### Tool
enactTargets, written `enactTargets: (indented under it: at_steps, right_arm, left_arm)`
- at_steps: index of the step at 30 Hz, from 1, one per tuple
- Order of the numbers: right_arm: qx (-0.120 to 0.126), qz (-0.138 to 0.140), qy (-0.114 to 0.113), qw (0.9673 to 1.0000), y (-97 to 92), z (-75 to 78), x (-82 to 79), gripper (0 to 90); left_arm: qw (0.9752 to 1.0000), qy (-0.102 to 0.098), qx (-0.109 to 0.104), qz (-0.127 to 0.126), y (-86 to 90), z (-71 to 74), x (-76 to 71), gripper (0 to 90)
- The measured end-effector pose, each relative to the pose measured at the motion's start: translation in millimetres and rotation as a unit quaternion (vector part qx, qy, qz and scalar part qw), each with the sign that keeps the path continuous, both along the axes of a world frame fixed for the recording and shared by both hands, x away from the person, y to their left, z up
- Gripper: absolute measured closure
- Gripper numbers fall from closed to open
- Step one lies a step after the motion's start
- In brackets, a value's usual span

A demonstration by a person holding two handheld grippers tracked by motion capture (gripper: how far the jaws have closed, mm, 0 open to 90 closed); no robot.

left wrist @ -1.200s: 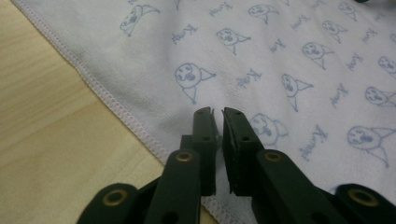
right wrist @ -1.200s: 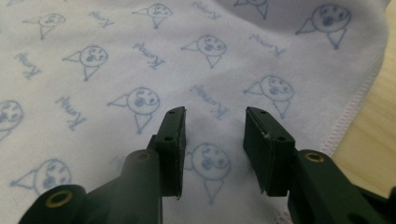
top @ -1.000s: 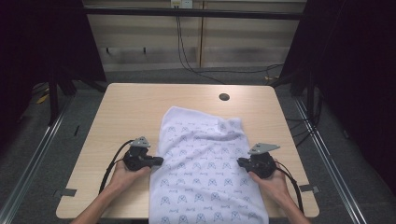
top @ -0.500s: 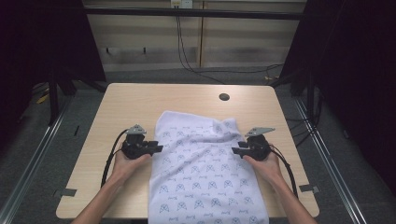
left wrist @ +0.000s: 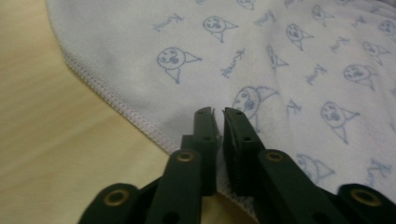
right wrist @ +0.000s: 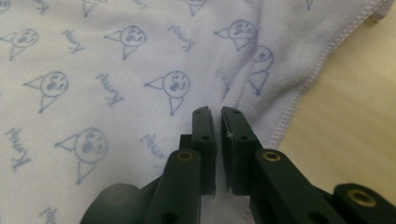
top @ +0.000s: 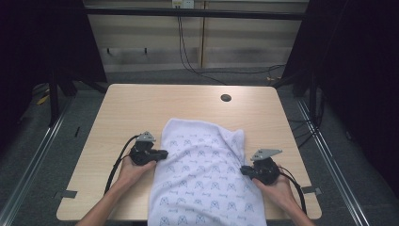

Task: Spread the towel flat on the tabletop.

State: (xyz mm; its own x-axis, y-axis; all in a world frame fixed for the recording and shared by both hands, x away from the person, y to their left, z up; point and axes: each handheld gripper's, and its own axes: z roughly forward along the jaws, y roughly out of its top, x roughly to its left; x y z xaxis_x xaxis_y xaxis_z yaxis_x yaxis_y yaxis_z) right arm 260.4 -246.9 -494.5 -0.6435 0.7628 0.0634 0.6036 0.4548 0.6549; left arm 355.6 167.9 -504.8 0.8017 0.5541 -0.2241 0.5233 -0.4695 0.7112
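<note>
A white towel (top: 202, 174) printed with small blue faces lies on the wooden table (top: 141, 108) and hangs over its near edge. My left gripper (top: 162, 153) sits at the towel's left hem, held by a hand. In the left gripper view its jaws (left wrist: 218, 112) have just been closing and now pinch the towel (left wrist: 280, 60) by its stitched hem. My right gripper (top: 243, 169) is at the towel's right side. Its jaws (right wrist: 215, 110) have also just been closing and stand nearly together on the towel (right wrist: 116, 70) close to the hem.
A round dark cable hole (top: 226, 98) sits in the table's far right part. Bare wood lies beyond the towel and to both sides. Dark frame posts and cables stand around the table, with a floor rail (top: 28, 169) at the left.
Both hands shifted away along the towel's sides, then came back nearer. The right hand moved back farther. The towel's far edge has drawn a little toward the near side.
</note>
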Motion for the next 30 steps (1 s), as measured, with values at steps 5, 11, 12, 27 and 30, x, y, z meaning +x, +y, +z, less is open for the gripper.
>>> enactTargets:
  at_steps: [5,11,12,27,30]
  right_arm:
    - [0.024,0.018,0.024,0.9993,-11.9,1.2,-40.2,84.1]
    - [0.029,0.034,0.049,0.9978,-10.1,4.8,-67.9,78.7]
    - [0.023,0.034,0.041,0.9983,-9.2,7.1,-69.8,76.3]
    - [0.05,-0.046,-0.048,0.9966,-13.4,28.7,67.0,74.7]
    - [0.02,-0.041,-0.025,0.9986,-7.0,12.9,72.7,67.9]
  left_arm:
    - [0.9988,0.017,0.004,-0.046,-4.7,2.7,-34.7,89.1]
    - [0.9943,0.046,0.008,-0.096,-1.5,8.2,-73.8,83.9]
    - [0.9946,0.039,0.008,-0.096,0.3,9.6,-76.3,82.2]
    - [0.9976,0.005,-0.028,0.064,16.0,6.2,23.5,79.5]
    - [0.9978,-0.004,-0.025,0.062,17.0,6.6,20.1,77.3]
